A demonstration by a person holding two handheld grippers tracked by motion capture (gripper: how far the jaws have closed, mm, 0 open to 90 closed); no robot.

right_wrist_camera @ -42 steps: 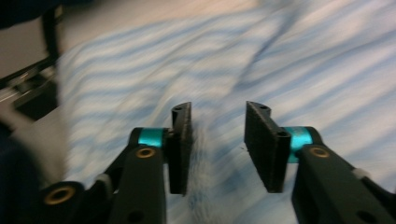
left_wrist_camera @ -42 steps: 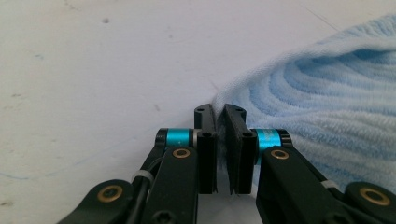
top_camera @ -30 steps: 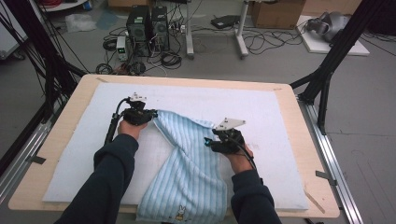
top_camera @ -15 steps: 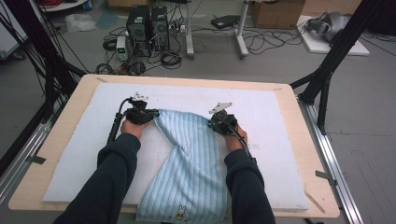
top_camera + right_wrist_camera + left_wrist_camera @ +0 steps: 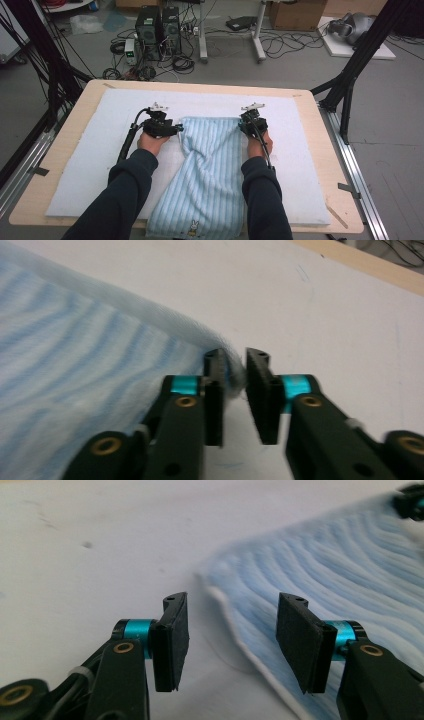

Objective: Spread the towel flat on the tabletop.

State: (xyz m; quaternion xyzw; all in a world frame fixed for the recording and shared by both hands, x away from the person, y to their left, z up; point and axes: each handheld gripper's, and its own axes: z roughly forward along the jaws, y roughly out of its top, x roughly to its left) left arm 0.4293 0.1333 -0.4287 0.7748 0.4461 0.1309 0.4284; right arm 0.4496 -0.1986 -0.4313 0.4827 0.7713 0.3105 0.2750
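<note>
Two claws are set at the far corners of a striped blue towel, spread with its long axis running near to far on the white mat over the bench, near end hanging off the edge. The right claw is clenched on the far right corner. The left claw is held released, jaws apart, with the towel's far left hem lying between them, so that corner is judged nearest to be pinched.
</note>
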